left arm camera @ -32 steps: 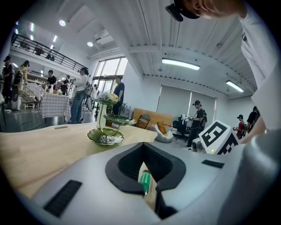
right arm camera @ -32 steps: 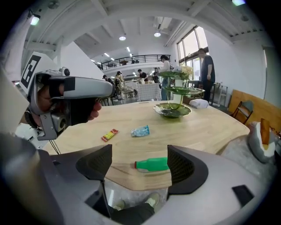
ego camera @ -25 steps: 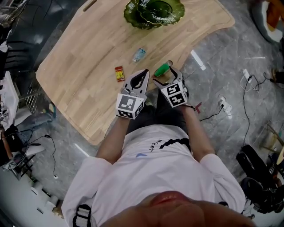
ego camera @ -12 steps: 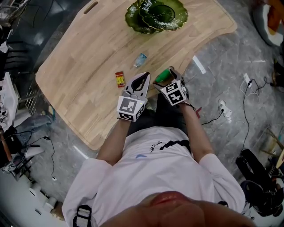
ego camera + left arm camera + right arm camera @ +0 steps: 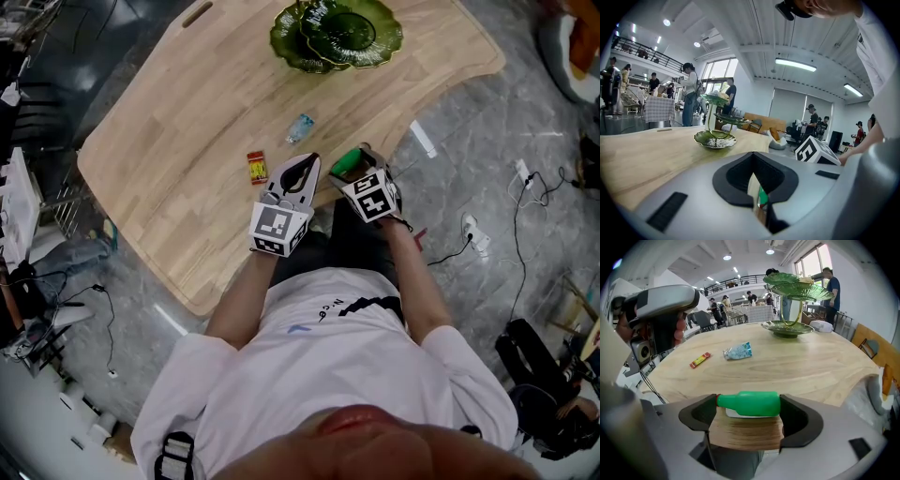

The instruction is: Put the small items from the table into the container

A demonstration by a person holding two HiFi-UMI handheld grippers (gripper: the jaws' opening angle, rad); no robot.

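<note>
Closing end-to-end on green bottle (image 5: 750, 403): right gripper (image 5: 352, 165), jaws wide, cap against one pad, base against the other. Bottle lies crosswise at table's (image 5: 187, 141) near edge. Left gripper (image 5: 303, 164) just beside, jaws together, nothing held. Farther in: red-yellow packet (image 5: 256, 167), then blue wrapper (image 5: 300, 127). Far edge: green tiered dish (image 5: 337, 33).

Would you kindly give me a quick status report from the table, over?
Left gripper shut, empty. Right gripper closing on the green bottle at the table edge. Beyond it, red packet and blue wrapper; nothing blocks.
</note>
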